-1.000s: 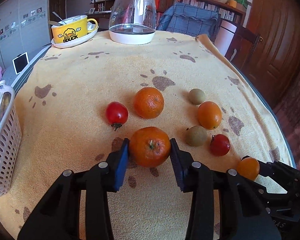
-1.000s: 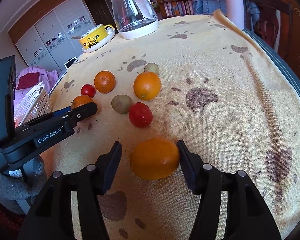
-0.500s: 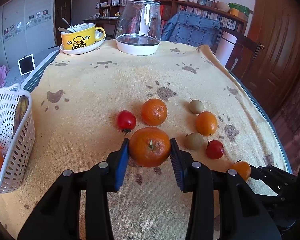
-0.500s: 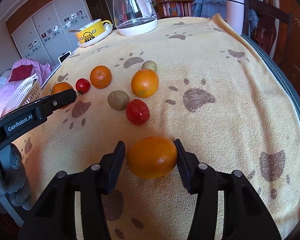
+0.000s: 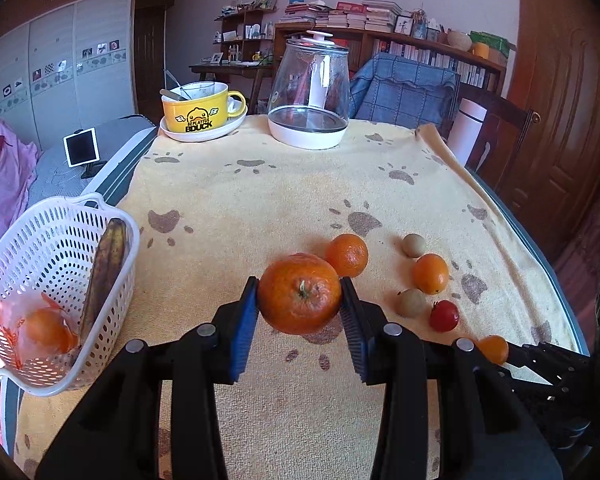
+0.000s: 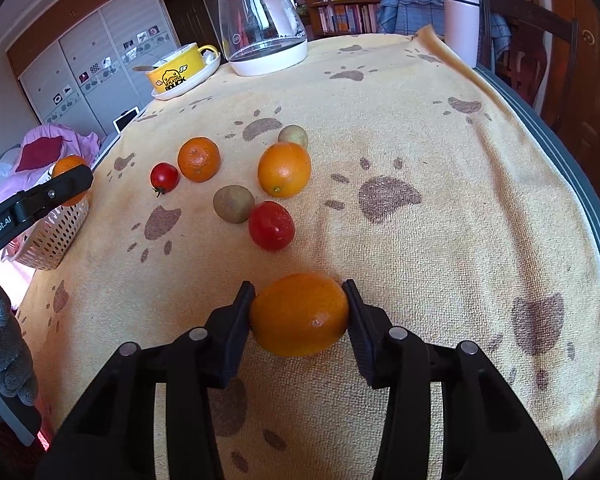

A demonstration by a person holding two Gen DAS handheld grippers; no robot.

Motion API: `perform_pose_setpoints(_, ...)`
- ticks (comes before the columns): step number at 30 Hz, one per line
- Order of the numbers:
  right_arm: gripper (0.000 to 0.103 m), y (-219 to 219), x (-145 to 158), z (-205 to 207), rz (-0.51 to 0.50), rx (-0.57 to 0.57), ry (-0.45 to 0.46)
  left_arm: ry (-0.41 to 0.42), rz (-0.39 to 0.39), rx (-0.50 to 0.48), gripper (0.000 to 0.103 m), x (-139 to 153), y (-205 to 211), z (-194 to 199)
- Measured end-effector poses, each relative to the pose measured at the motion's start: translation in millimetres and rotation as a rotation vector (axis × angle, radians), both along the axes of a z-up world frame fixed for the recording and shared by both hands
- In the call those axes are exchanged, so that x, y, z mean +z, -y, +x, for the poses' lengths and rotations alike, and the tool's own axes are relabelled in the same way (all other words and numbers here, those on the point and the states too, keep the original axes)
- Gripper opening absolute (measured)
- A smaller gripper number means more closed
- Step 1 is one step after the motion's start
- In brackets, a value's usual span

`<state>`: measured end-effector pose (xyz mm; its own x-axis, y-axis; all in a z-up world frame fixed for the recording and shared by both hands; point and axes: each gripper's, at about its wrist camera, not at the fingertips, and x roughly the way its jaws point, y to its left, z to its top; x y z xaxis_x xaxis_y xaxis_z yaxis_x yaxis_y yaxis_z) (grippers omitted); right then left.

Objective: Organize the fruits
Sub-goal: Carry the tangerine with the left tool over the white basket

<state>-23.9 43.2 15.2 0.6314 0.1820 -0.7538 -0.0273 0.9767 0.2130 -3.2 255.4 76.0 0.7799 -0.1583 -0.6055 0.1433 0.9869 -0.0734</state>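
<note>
A round orange tangerine with a green stem nub [image 5: 299,299] is being pinched between the blue-padded jaws of the left gripper [image 5: 300,312], and it's being held up off the yellow paw-print towel [image 5: 260,192] covering the table. Over on the left edge, a white perforated plastic basket [image 5: 112,280] is being propped at the table's side, with a browned banana [image 5: 104,272] leaned against its wall and another orange fruit [image 5: 46,330] sitting in some wrapping at the bottom.

A smooth oval orange [image 6: 299,314] is being squeezed by the jaws of the right gripper [image 6: 299,316], low over the towel. Whether it's being lifted clear or is touching the cloth can't really be told.

Still being left on the towel: a smaller tangerine [image 6: 199,159], a round orange [image 6: 284,169], two brownish kiwis [image 6: 233,203] [image 6: 293,136], a small red tomato [image 6: 164,176] and a bigger red tomato [image 6: 271,225], all clustered mid-table. At the far end, a yellow duck mug on a white plate [image 5: 198,114] and a clear glass kettle [image 5: 310,94] are being kept well apart from the fruit.
</note>
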Motion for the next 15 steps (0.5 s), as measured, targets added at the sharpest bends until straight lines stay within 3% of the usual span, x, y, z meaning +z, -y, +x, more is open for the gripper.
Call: perform_pose_setpoints(15,0.045,-24.2,16.6,-8.4,-0.022,0.043,0.019,0.074,-0.040,0.113,0.041,22.5,-57.3,-21.8)
